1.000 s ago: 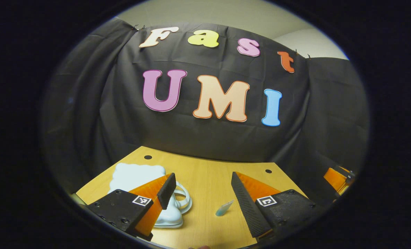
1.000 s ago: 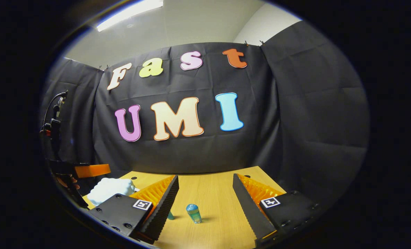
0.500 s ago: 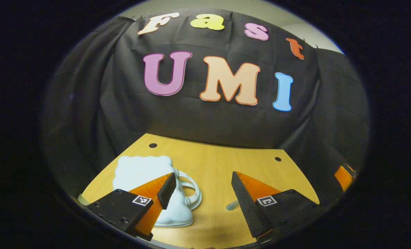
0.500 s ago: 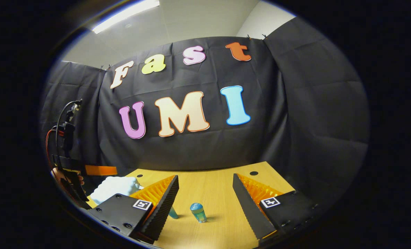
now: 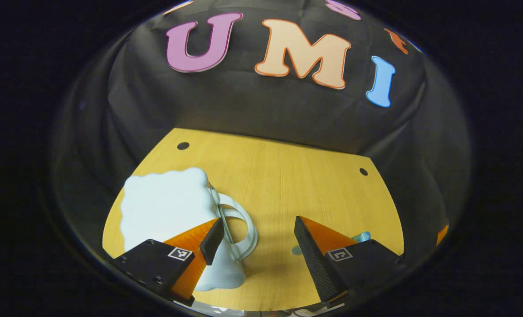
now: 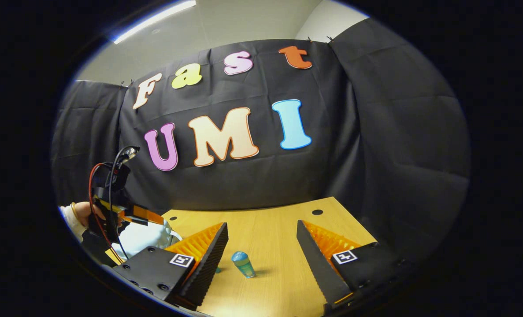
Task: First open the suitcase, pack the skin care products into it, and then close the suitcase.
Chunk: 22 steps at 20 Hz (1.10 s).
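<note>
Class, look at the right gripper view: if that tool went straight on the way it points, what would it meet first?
Most likely the small blue bottle, standing upright on the table between the open right tool fingers, though depth is unclear.

**Coded squares only, no legible words**

Four small square black-and-white coded markers, each on a white patch, with no words or digits in them.

Two on the left gripper (image 5: 257, 229), in the left gripper view: near-left marker (image 5: 180, 253) on the dark block behind one finger, near-right marker (image 5: 339, 254) on the block behind the other.

Two likewise on the right gripper (image 6: 261, 229), in the right gripper view: far-left marker (image 6: 179, 260) and far-right marker (image 6: 343, 257).

Blocky patterns, different on each.
</note>
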Each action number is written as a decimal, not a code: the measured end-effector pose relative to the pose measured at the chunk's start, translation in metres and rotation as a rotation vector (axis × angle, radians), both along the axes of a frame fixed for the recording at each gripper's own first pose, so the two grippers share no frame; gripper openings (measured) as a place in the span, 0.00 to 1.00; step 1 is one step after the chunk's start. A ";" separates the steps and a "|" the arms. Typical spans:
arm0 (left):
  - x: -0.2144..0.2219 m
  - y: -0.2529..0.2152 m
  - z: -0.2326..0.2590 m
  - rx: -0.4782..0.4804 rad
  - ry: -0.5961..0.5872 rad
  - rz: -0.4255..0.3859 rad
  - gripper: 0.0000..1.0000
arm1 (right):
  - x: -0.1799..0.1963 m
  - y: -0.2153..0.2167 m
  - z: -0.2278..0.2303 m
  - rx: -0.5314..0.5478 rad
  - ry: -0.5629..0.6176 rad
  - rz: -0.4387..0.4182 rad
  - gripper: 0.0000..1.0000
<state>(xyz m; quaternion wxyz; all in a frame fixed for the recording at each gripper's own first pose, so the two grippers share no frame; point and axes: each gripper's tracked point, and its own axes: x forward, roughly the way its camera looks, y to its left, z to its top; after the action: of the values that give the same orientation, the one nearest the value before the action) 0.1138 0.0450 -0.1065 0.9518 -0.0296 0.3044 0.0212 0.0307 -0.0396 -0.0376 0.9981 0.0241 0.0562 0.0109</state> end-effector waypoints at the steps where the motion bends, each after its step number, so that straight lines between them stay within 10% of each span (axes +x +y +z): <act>1: 0.007 0.002 -0.012 -0.005 0.037 0.007 0.95 | -0.001 -0.005 -0.002 0.003 0.010 -0.010 0.98; 9: 0.039 0.016 -0.073 -0.056 0.274 0.075 0.98 | -0.010 -0.045 -0.013 -0.008 0.053 -0.079 0.98; 22: 0.055 0.016 -0.125 -0.041 0.481 0.152 0.71 | -0.022 -0.084 -0.015 -0.031 0.063 -0.129 0.98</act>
<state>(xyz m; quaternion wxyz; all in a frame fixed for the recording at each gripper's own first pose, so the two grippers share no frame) 0.1685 0.0608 -0.2314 0.8470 -0.0660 0.5193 0.0930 0.0083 -0.1237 -0.0528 0.9947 0.0128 0.0863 -0.0553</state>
